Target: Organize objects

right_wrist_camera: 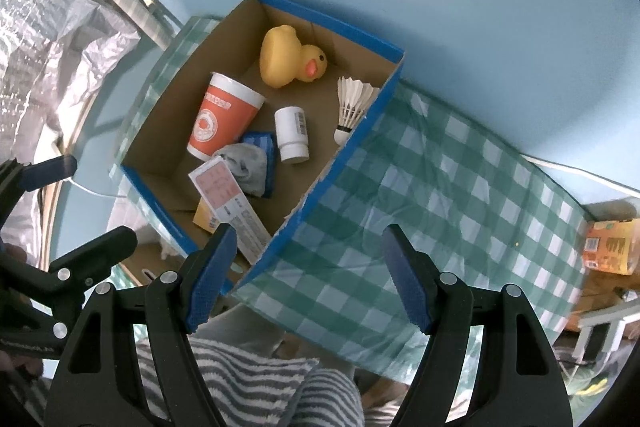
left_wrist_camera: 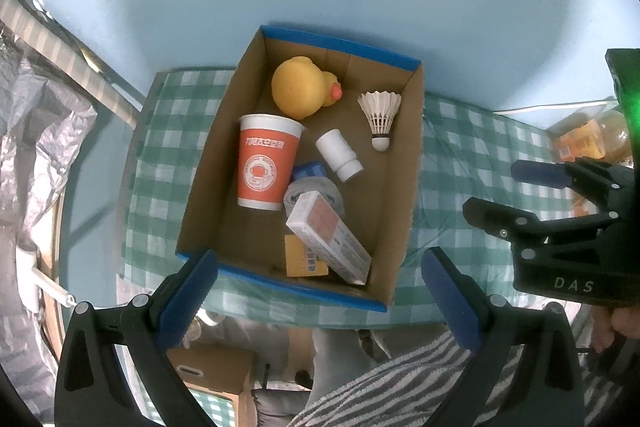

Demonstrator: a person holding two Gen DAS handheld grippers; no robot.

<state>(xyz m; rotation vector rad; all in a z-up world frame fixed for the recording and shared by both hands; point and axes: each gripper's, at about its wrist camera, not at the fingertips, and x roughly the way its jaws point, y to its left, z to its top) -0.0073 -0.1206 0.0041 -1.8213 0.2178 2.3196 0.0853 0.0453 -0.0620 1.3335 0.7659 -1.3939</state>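
— Checked green-and-white cloth (right_wrist_camera: 460, 187) covers the table, pale blue wall behind it. Nearest us, both tools hang above the table edge with nothing in them: the left gripper (left_wrist_camera: 320, 291) has its jaws spread wide over the near rim of the cardboard box (left_wrist_camera: 404, 163), and the right gripper (right_wrist_camera: 308, 275) is just as wide, over the box's near corner and the bare cloth.

— So everything is already in the box?

— As far as I can see. At the near end a long white carton (left_wrist_camera: 332, 239) lies slanted across a yellow packet (left_wrist_camera: 300, 259). Behind it there's a grey rolled cloth (right_wrist_camera: 248, 163) on a blue item (right_wrist_camera: 260, 143), then an orange paper cup (left_wrist_camera: 268, 163) on its side and a white pill bottle (left_wrist_camera: 340, 155), also lying down. Farthest back sit the rubber duck (left_wrist_camera: 304, 93) and, by the right wall, a shuttlecock (left_wrist_camera: 380, 117).

— What worries you?

— That box sits right at the table's near edge. If either gripper bumps or drags the rim, I'd guess it could slide off towards the person's lap. The cup and bottle would roll if nudged. Reaching for the shuttlecock could crush its feathers against the wall. And with the two tools this close together, they might knock each other.
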